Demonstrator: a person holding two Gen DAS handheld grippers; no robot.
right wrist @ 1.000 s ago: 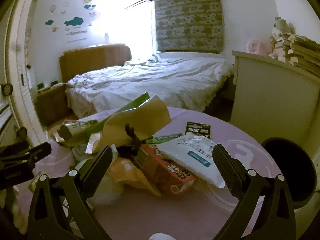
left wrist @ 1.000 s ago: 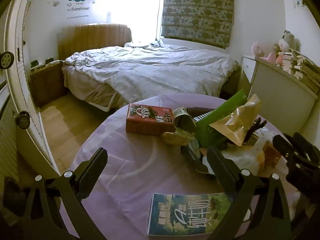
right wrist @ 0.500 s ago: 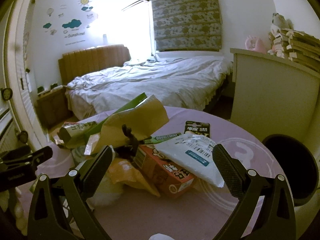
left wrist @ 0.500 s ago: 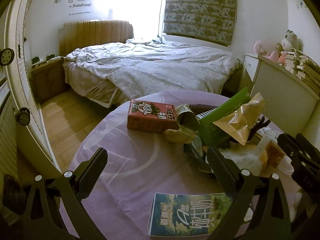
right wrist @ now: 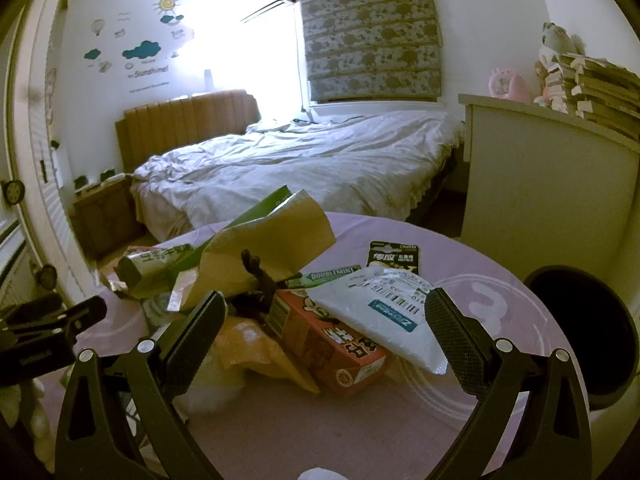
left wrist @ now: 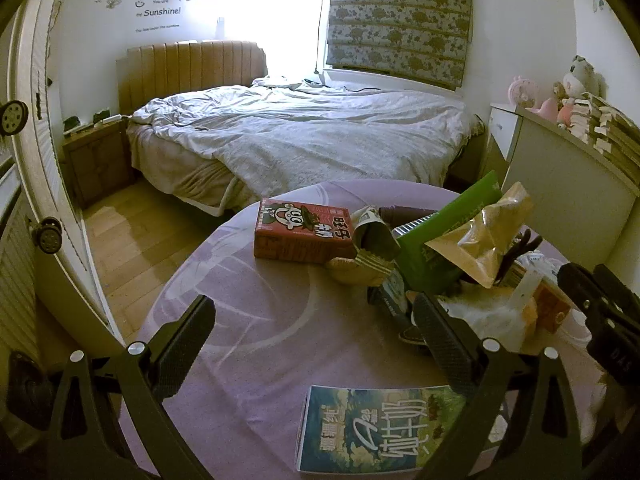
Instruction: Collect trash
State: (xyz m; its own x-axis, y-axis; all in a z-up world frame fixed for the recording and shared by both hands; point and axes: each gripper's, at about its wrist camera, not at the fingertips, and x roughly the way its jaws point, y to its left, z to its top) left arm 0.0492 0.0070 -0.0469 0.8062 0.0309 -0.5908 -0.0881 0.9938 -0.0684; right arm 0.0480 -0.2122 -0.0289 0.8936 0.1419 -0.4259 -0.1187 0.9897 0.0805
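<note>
A pile of trash lies on a round purple table [left wrist: 248, 332]. In the left wrist view I see a red milk carton [left wrist: 304, 232], a blue-green milk carton [left wrist: 372, 432] lying flat near me, a green wrapper [left wrist: 448, 232] and a tan foil bag [left wrist: 488, 236]. My left gripper [left wrist: 312, 332] is open and empty above the table. In the right wrist view an orange-red carton [right wrist: 332, 344], a white mailer bag [right wrist: 388, 312], a gum wrapper [right wrist: 332, 278] and a black packet [right wrist: 394, 258] lie ahead. My right gripper [right wrist: 324, 332] is open and empty over them.
A dark round bin [right wrist: 580, 332] stands at the table's right edge. A bed [left wrist: 304, 136] lies beyond the table, a white cabinet [left wrist: 568, 192] to the right, a door [left wrist: 40, 184] on the left. The wood floor [left wrist: 128, 240] shows left of the table.
Both wrist views have shifted slightly, the table showing a little lower in the left wrist view. Both grippers stay open and the trash has not moved.
</note>
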